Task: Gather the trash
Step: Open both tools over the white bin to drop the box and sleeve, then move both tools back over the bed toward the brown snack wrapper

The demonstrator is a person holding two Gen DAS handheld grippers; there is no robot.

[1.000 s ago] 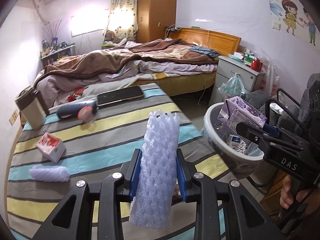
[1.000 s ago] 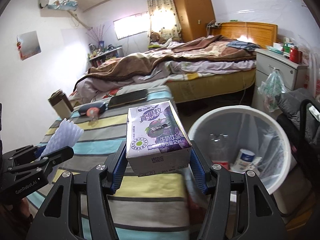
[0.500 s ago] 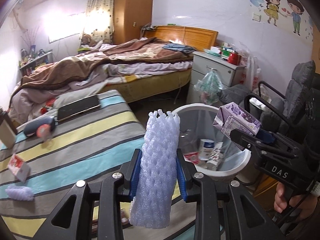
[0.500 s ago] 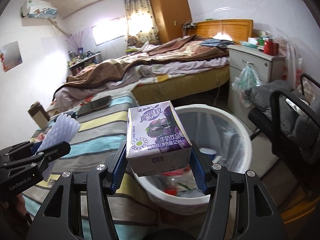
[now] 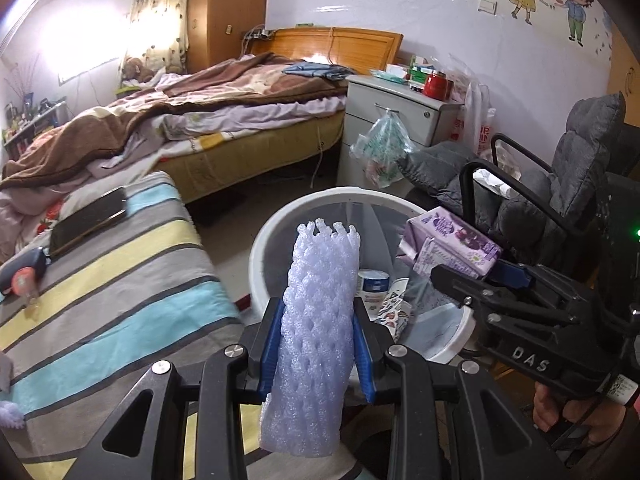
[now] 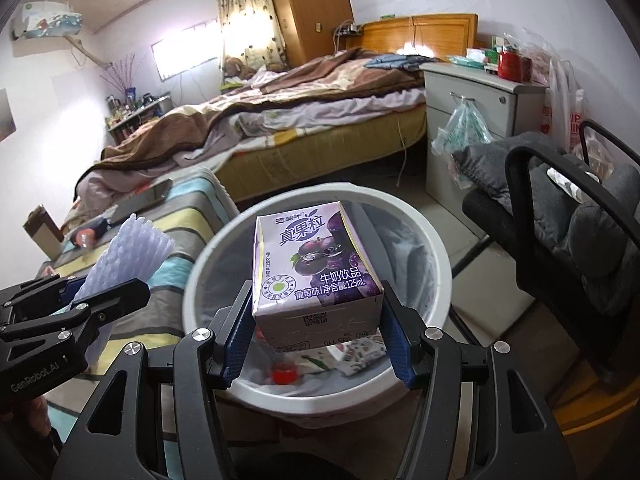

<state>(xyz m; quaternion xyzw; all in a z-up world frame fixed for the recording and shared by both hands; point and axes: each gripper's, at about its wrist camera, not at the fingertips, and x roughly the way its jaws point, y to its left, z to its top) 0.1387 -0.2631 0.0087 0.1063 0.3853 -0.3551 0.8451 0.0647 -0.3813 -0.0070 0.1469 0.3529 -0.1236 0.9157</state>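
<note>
Above bin (image 6: 436, 256): carton (image 6: 316, 264) in right claw (image 6: 318, 332)

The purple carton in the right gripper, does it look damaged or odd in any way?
Slightly. The carton lies on its side between the right gripper's pads, above the bin. In the left wrist view its top flaps look opened and crumpled. No spill shows.

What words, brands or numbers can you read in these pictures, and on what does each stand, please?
"真果粒", "牛奶饮品", "125mL": purple drink carton in the right claw.
"DAS": right claw's body.
"GenRobot.AI": left claw body.
The carton's base code, the trash bin contents' labels and the red-printed bag: unreadable.
</note>
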